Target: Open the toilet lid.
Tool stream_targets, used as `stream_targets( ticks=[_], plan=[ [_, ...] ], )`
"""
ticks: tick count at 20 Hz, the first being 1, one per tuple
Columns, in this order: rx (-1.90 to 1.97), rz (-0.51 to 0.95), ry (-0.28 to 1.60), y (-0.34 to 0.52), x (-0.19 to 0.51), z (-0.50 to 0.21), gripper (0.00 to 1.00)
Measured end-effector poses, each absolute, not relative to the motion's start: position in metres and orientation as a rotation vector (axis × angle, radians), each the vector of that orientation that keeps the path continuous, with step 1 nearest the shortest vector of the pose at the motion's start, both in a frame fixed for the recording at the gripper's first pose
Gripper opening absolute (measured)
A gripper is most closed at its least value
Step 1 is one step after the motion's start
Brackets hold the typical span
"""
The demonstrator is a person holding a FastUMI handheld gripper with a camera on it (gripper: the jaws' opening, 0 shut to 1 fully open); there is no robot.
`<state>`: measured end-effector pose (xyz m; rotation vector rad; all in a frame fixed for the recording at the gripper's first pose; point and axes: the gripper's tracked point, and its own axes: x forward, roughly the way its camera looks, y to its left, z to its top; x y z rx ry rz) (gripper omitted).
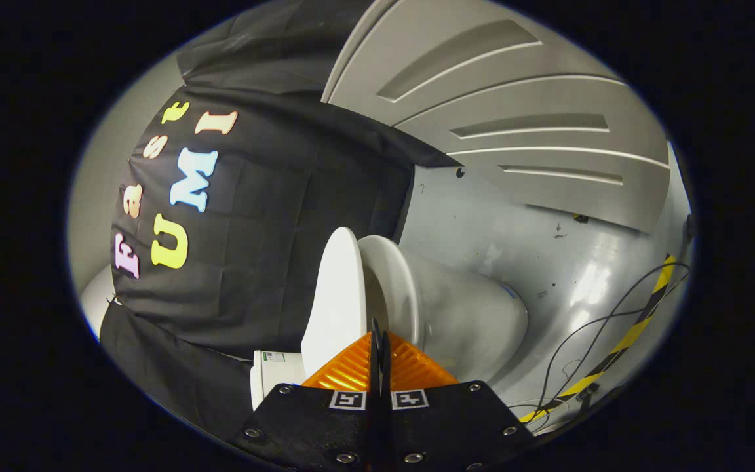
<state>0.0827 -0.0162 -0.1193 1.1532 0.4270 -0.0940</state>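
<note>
Two claw (379, 337) fingers together, lid (338, 295) raised.

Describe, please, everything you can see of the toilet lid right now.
The toilet lid is a smooth, glossy white oval, plastic by its look. It is already raised off the seat, standing open beside it and leaning toward the black cloth wall. The gripper, fingers closed together, sits just before its edge; contact cannot be confirmed.

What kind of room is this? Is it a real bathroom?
Probably a test booth set up like a bathroom, not a real one. A white ceramic toilet with its white plastic lid lifted stands before a black cloth wall, and loose black cables cross the grey floor. The gripper is shut, empty.
</note>
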Motion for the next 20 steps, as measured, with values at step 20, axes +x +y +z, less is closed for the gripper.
stream_targets(
  ticks=[20],
  plan=[
    [0.569,-0.017,0.086,0.062,0.087,0.067,0.00]
  ],
)
